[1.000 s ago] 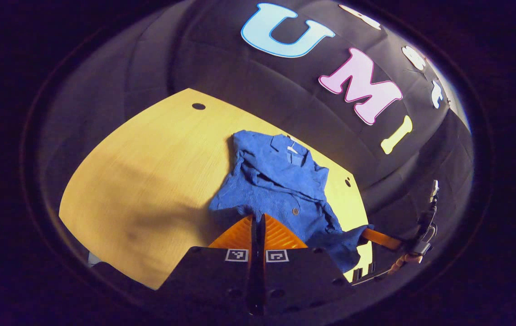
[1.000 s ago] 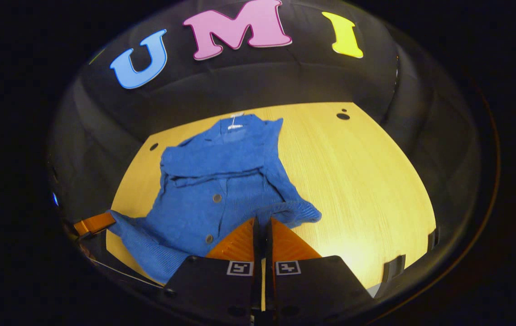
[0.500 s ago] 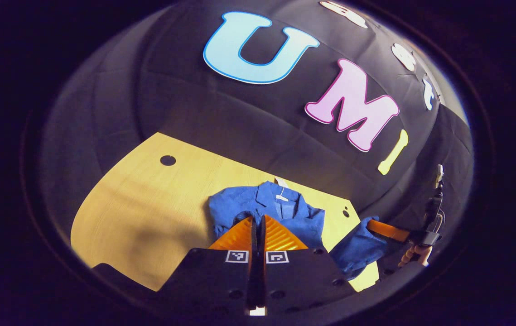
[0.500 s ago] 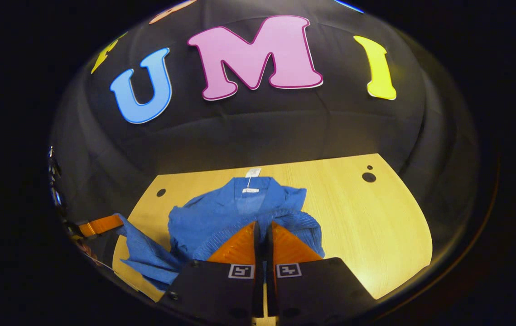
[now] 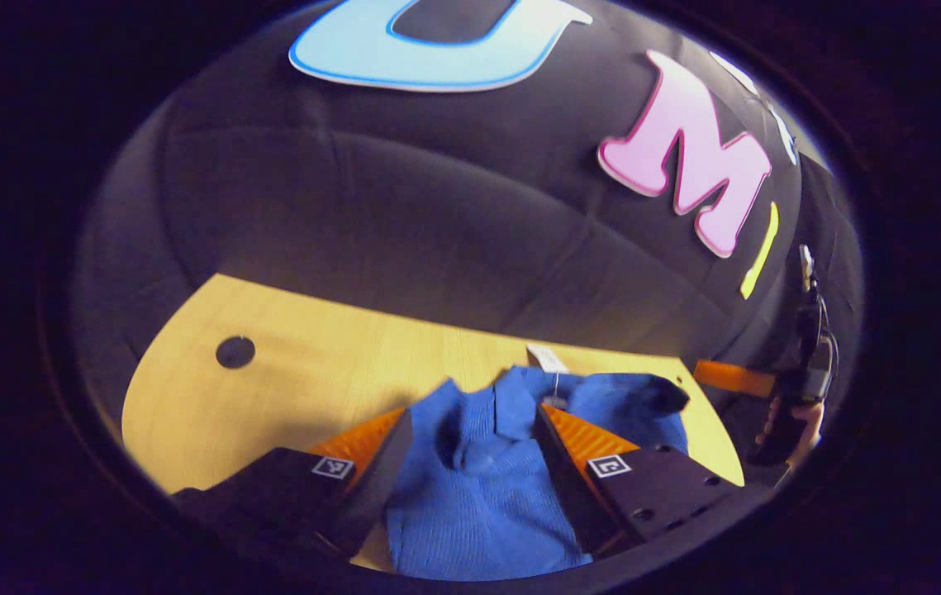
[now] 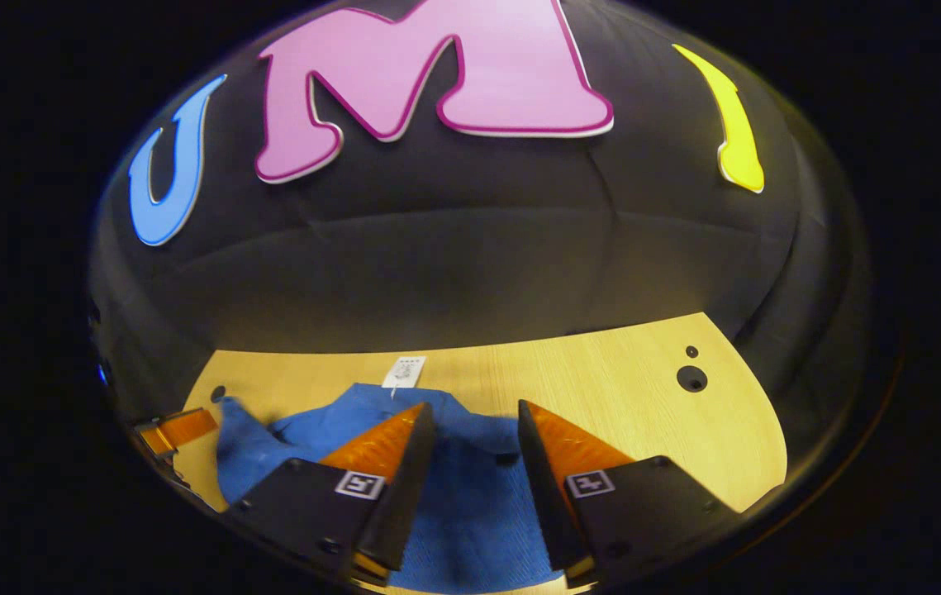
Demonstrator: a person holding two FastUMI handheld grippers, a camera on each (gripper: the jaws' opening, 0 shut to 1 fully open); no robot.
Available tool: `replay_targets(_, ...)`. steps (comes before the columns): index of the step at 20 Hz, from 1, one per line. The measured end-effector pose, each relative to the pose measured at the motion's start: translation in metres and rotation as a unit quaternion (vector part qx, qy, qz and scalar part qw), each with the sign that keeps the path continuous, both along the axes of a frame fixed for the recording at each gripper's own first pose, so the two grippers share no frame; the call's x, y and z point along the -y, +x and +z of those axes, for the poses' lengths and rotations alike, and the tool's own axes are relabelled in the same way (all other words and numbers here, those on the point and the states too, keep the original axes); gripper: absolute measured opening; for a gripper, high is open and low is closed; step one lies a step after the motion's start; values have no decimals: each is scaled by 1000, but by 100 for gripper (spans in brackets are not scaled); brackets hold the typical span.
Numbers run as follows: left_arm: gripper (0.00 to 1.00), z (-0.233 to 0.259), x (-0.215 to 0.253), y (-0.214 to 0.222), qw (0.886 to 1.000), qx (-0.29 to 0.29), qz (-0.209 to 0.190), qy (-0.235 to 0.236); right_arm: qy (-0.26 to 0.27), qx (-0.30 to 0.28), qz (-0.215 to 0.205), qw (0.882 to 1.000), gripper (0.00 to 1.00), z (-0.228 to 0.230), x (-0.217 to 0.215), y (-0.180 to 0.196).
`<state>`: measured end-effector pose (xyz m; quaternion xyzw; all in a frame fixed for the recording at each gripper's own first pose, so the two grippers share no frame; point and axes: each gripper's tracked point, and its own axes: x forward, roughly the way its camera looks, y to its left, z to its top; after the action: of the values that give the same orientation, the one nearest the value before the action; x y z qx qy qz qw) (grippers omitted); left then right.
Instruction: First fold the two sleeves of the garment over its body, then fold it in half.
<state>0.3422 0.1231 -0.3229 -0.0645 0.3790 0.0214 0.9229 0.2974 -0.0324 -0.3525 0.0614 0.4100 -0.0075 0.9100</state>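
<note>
**Both jaws open over the blue garment**

The blue knit garment (image 5: 487, 487) lies bunched on the pale wooden counter (image 5: 297, 388), close to the far edge by the black cloth wall (image 5: 404, 215). A white tag (image 5: 547, 359) sticks out from its collar toward the wall.

In the left gripper view, the left gripper (image 5: 470, 430) hangs low over the garment with its jaws spread wide; blue knit fills the gap between them, and neither finger presses on it. At the right edge of that view, the other gripper's finger (image 5: 730, 378) shows beside the garment's dark, raised corner, with a hand (image 5: 792, 417) behind it.

In the right gripper view, the right gripper (image 6: 470, 426) also stands with its jaws parted, the garment (image 6: 470, 496) lying below and between them. The tag (image 6: 404, 372) rests flat on the counter (image 6: 627, 388) just beyond the collar. At the left edge, the left gripper's finger (image 6: 185, 427) shows next to the garment's edge. Round holes (image 6: 691, 378) mark the counter's far right corner.
</note>
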Motion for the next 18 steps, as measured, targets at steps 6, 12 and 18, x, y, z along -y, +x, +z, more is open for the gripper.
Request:
replay_targets(6,85,38,-2,-5,993,109,-5,47,-48,64,6,997,99,22,23,-21)
replay_targets(12,84,113,29,-46,979,195,3,63,-38,123,14,992,98,78,18,-74)
replay_targets(18,84,214,77,-166,944,298,-6,140,-41,228,4,973,98,204,2,-158)
